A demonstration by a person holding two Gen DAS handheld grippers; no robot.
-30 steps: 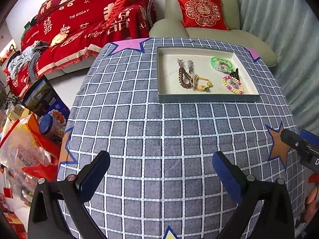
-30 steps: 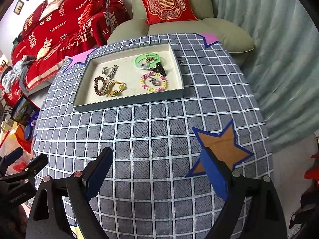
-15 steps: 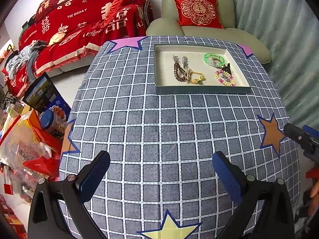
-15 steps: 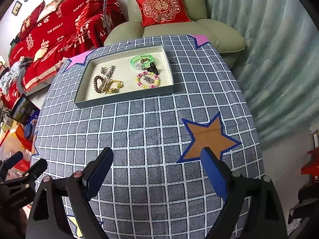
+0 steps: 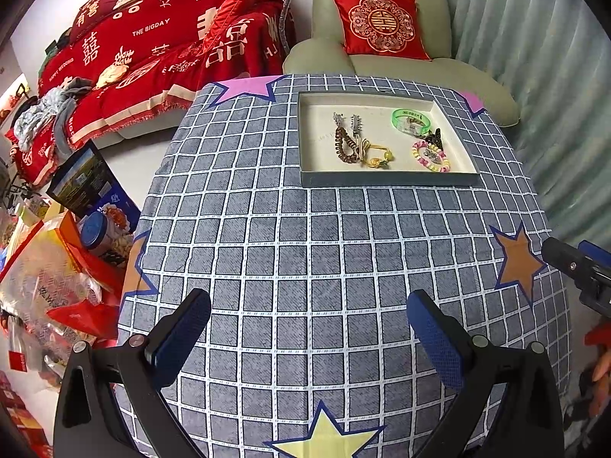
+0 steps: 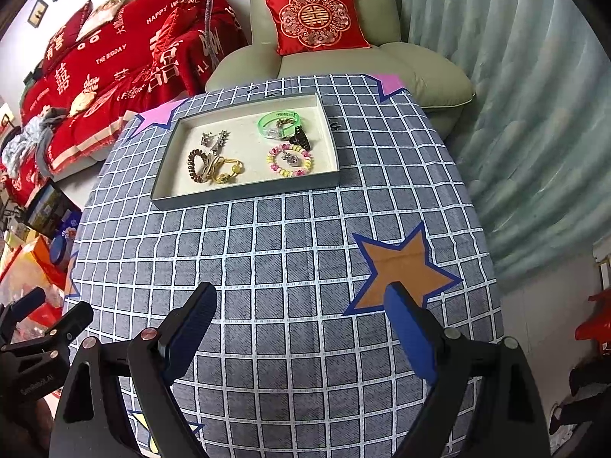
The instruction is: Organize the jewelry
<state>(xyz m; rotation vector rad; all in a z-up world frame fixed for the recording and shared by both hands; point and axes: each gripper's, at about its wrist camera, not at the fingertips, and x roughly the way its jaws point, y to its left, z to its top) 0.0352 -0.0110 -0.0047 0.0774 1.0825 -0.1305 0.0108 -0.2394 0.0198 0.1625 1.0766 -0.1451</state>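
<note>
A shallow grey tray (image 5: 385, 180) (image 6: 244, 194) with a cream floor lies at the far side of the checked tablecloth. Inside it are a green bangle (image 5: 411, 119) (image 6: 280, 124), a pastel bead bracelet (image 5: 430, 156) (image 6: 289, 161), a black claw clip (image 6: 300, 138), a brown coil hair tie (image 5: 342, 145) (image 6: 195, 166), a yellow cord bracelet (image 5: 378, 158) (image 6: 228, 172) and silver hairpins (image 5: 355, 124) (image 6: 215, 140). My left gripper (image 5: 309, 322) hovers open over the near cloth, far from the tray, with nothing between its fingers. My right gripper (image 6: 299, 318) is likewise open and empty.
The table wears a grey checked cloth (image 5: 305, 252) with coloured stars. A pale green armchair with a red cushion (image 5: 382, 24) stands behind it, a red-draped sofa (image 5: 152, 49) to the left, a curtain (image 6: 515, 95) to the right. Boxes and bags (image 5: 57, 248) crowd the floor at left.
Both grippers have drawn back and up from the tray, so it looks smaller and farther away. Both stay open. The jewellery in the tray has not moved.
</note>
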